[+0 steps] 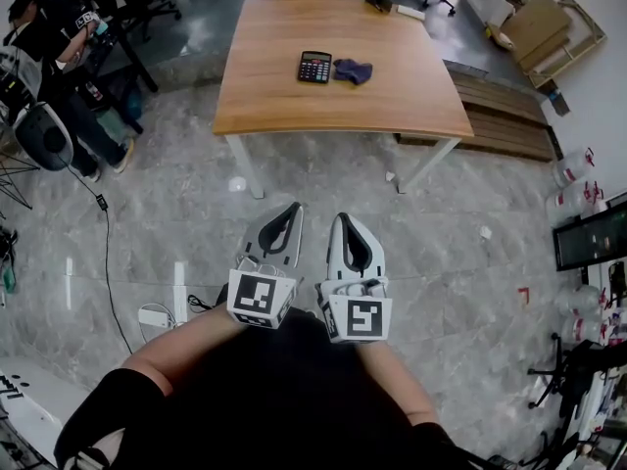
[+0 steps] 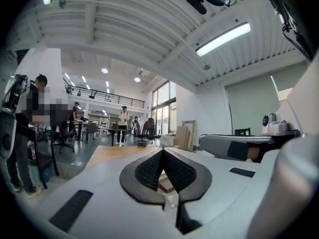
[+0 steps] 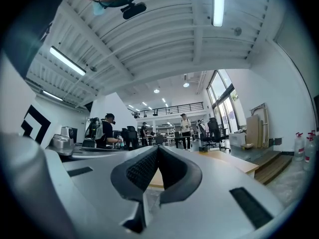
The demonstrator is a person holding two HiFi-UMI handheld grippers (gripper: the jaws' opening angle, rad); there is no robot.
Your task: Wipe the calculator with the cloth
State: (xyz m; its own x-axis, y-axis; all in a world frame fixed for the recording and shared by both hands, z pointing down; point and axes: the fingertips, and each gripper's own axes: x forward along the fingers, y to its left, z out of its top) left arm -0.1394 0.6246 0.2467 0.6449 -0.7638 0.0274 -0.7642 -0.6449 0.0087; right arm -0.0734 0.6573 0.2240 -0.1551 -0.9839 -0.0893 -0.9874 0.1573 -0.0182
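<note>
A black calculator (image 1: 314,67) lies on the wooden table (image 1: 294,106) ahead of me, with a crumpled dark blue cloth (image 1: 353,70) just to its right. Both grippers hang over the floor well short of the table, side by side and pointing level at it. My left gripper (image 1: 294,207) is shut with nothing in it; its tips meet in the left gripper view (image 2: 162,151). My right gripper (image 1: 340,218) is shut and empty too, its tips together in the right gripper view (image 3: 157,148). The table edge (image 3: 234,161) shows past its jaws.
Grey marble floor lies between me and the table. A seated person (image 1: 59,47) with chairs and gear is at the far left. A wooden pallet (image 1: 505,116) and cardboard (image 1: 544,23) lie right of the table. A cable and power strip (image 1: 157,314) lie on the floor at my left.
</note>
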